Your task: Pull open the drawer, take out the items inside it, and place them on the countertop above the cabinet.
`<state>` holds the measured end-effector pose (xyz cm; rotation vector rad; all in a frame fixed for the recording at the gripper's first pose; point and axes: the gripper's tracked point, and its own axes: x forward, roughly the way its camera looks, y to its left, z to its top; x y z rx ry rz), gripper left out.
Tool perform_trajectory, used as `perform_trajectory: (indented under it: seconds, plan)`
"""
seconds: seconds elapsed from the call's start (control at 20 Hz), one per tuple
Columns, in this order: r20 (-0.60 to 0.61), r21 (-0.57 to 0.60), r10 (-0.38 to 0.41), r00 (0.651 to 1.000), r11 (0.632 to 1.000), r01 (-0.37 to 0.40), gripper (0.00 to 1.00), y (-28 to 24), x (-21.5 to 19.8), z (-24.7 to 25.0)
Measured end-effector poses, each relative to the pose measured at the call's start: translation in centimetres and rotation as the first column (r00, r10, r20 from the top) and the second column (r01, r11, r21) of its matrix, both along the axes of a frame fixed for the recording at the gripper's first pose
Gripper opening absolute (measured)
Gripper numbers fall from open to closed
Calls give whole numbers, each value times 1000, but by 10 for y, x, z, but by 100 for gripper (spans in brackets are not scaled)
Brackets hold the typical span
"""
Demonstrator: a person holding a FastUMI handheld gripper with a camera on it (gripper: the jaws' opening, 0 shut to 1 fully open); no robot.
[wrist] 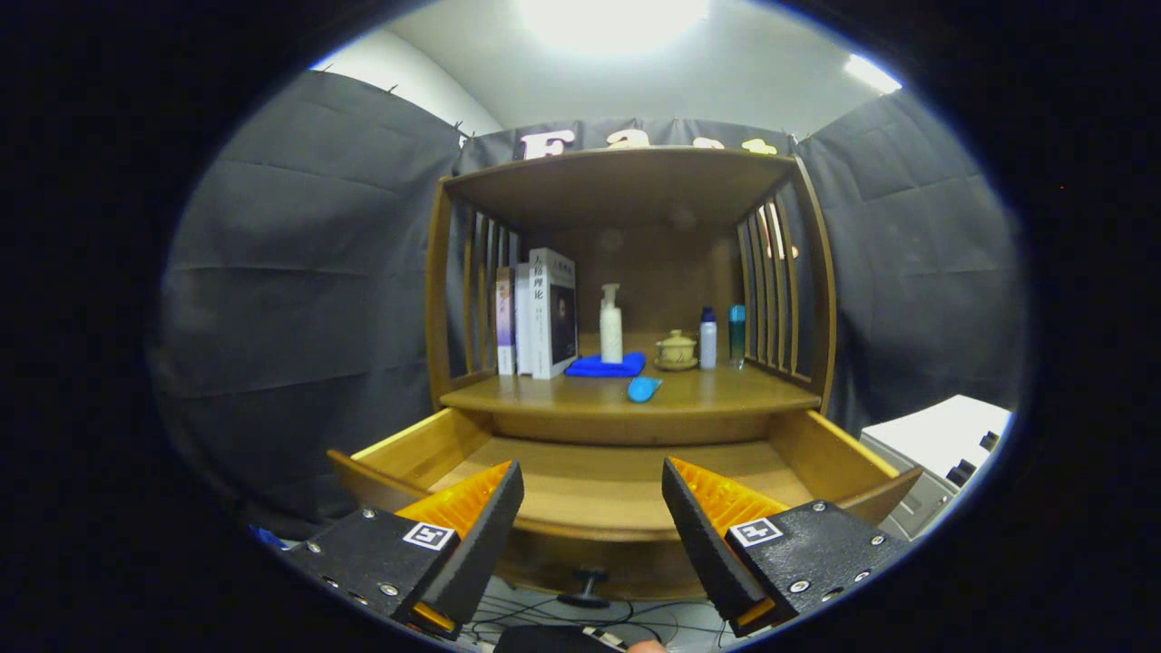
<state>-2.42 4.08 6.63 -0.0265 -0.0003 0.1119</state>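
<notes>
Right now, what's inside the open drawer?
The drawer shows bare wooden floor between the open gripper's fingers. Its near front corners are hidden behind the fingers, so I cannot tell about those.

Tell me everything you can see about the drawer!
The drawer is made of light brown wood and looks smooth. It is pulled out from under the countertop of the cabinet, toward the camera. It has two side walls, a flat bottom and a curved front board with a small dark knob below. The part of its bottom that shows is bare. The open gripper sits just before its front board, fingers spread apart and touching nothing.
</notes>
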Motion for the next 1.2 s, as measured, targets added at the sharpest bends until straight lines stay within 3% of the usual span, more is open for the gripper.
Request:
perform_trajectory:
  seconds: [0.25,0.65,1.2]
  plan:
    - [-85,-43,26,996,999,-30,95,-2,-18,-46]
    - [-173,-57,-4,985,998,-6,95,-5,-6,-88]
    - [-168,-50,-74,983,997,66,93,-8,12,-97]
